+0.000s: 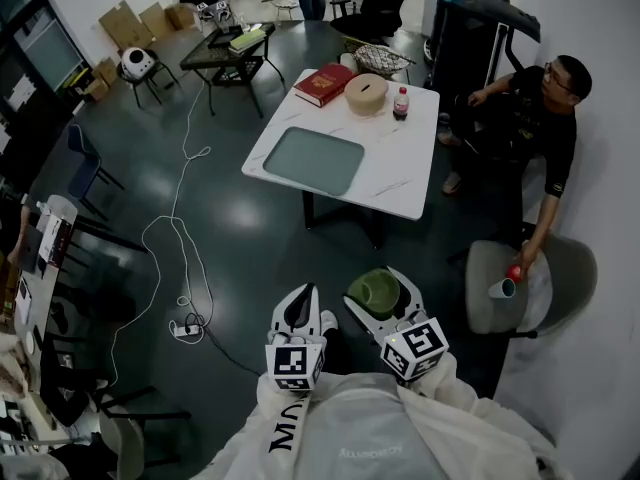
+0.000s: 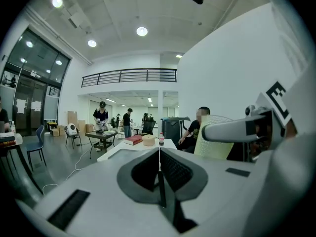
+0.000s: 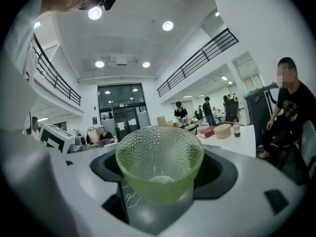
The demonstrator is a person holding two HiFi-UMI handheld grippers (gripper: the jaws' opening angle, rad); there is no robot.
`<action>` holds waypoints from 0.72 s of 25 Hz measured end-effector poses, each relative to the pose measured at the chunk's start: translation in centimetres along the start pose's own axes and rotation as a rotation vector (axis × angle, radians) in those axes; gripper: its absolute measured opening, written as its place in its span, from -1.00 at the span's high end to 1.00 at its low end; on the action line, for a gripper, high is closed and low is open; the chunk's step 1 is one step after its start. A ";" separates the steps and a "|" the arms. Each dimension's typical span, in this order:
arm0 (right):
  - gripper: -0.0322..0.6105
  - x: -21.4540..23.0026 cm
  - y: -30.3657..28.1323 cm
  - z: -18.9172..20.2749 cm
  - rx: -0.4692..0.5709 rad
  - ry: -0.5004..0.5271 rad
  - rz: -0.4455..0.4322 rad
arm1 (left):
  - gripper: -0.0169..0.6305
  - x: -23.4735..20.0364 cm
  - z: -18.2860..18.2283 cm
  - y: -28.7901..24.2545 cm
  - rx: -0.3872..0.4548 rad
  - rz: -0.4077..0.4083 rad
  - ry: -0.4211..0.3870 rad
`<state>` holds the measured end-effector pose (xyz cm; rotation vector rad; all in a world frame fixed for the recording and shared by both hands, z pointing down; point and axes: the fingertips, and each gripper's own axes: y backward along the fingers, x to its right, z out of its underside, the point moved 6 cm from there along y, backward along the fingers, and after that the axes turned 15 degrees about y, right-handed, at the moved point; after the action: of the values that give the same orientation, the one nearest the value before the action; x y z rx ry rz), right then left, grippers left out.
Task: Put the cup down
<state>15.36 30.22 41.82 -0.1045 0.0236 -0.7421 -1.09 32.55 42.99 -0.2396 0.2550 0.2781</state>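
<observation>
Green cup [image 3: 159, 164], right tongs [image 1: 380, 288] — table [image 1: 405, 173] apart

one cup [image 1: 374, 290], one bottle [image 1: 401, 103], one book [image 1: 323, 84]

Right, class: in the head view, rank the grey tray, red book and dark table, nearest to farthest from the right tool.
From the right tool, gripping the green glass cup:
1. Grey rectangular tray, on the white table's near side.
2. Red hardcover book, at that table's far edge.
3. Dark table, beyond, upper left.
</observation>
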 end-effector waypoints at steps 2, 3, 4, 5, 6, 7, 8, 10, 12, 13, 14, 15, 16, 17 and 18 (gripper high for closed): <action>-0.33 0.5 -2.1 -0.4 -0.004 0.000 0.001 | 0.91 -1.4 -1.0 -1.3 -0.002 0.005 0.004; -0.33 0.8 -3.3 -0.6 -0.004 0.002 0.001 | 0.91 -2.1 -1.5 -2.1 -0.003 0.006 0.004; -0.33 1.1 -4.4 -0.7 -0.004 0.003 0.003 | 0.91 -2.9 -1.8 -2.8 -0.005 0.006 0.005; -0.33 1.3 -5.4 -0.8 -0.005 0.001 0.006 | 0.91 -3.7 -2.0 -3.6 -0.007 0.006 0.008; -0.33 1.5 -6.3 -0.8 -0.006 -0.002 0.008 | 0.91 -4.4 -2.2 -4.3 -0.010 0.006 0.011; -0.33 1.7 -7.1 -0.8 -0.009 -0.004 0.011 | 0.91 -5.0 -2.4 -4.9 -0.012 0.008 0.013; -0.33 1.8 -7.8 -0.8 -0.014 -0.006 0.014 | 0.91 -5.6 -2.7 -5.5 -0.013 0.011 0.012; -0.33 2.1 -9.1 -0.9 -0.024 -0.007 0.021 | 0.91 -6.5 -3.4 -6.5 -0.017 0.020 0.012; -0.33 2.6 -10.3 -1.0 -0.028 -0.005 0.027 | 0.91 -7.4 -3.8 -7.6 -0.018 0.025 0.014; -0.33 2.9 -10.9 -1.0 -0.030 -0.002 0.028 | 0.91 -7.8 -3.9 -8.1 -0.018 0.026 0.015; -0.33 3.1 -11.4 -1.1 -0.032 -0.001 0.027 | 0.91 -8.2 -4.0 -8.7 -0.017 0.025 0.017; -0.33 3.3 -11.8 -1.1 -0.035 0.000 0.027 | 0.91 -8.5 -4.1 -9.1 -0.016 0.024 0.020; -0.33 3.4 -12.2 -1.2 -0.038 0.002 0.027 | 0.91 -8.7 -4.3 -9.6 -0.014 0.026 0.022; -0.33 3.6 -12.6 -1.3 -0.041 0.006 0.028 | 0.91 -8.9 -4.5 -9.9 -0.012 0.030 0.024; -0.33 3.8 -13.2 -1.5 -0.044 0.012 0.032 | 0.91 -9.2 -4.9 -10.3 -0.009 0.035 0.025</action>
<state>9.18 17.91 41.71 -0.1411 0.0530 -0.7107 -7.61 19.42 43.00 -0.2477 0.2827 0.3112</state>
